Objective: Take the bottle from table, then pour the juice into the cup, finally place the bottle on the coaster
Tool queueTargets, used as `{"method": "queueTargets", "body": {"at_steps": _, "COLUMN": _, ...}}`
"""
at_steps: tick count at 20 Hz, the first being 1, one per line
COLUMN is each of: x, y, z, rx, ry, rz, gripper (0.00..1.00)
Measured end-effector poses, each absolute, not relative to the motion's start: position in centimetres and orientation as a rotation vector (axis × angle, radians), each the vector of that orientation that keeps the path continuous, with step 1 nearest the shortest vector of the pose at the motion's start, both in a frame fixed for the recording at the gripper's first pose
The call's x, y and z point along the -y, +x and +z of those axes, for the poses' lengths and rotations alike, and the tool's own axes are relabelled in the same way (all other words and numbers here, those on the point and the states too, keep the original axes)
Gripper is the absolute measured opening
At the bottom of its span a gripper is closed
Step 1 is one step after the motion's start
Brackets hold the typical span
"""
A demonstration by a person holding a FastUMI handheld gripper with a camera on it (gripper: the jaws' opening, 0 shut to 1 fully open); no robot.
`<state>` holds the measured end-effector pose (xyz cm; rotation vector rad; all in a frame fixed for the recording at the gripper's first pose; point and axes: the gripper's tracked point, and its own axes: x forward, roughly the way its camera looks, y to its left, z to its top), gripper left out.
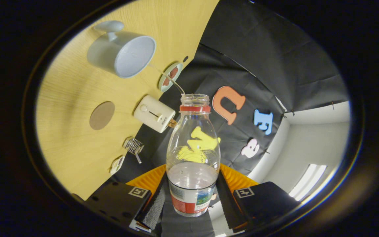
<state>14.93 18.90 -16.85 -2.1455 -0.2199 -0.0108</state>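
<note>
A: What do the tongs [192, 197] hold?
B: Their 2 fingers pinch the lower body of the bottle [192, 158], 1 on each side; its open neck points away from them, toward the wall.
A: Where is the cup [121, 52]?
B: On the tabletop [67, 85], well beyond the fingers, with a thin stream running between the bottle's mouth and the cup's opening.
A: And the coaster [102, 115]?
B: A brown disc on the tabletop, between the cup and the fingers, beside a small white box [154, 113].

clear bottle [192, 144] with red neck ring and red-white label, pale grey cup [122, 52], brown coaster [102, 115], cream toaster [154, 114], light wood-grain table [71, 85]
</note>
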Motion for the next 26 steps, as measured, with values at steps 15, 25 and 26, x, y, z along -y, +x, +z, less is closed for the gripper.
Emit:
{"method": "queueTargets", "body": {"at_steps": 15, "x": -21.3, "y": 14.8, "z": -14.2, "rx": 0.276, "ry": -2.283, "rz": -0.039, "gripper": 0.81}}
{"method": "queueTargets", "body": {"at_steps": 25, "x": -21.7, "y": 14.5, "z": -14.1, "rx": 0.289, "ry": -2.288, "rz": -0.037, "gripper": 0.81}}
{"method": "queueTargets", "body": {"at_steps": 26, "x": -21.8, "y": 14.5, "z": -14.0, "rx": 0.293, "ry": -2.284, "rz": -0.038, "gripper": 0.81}}
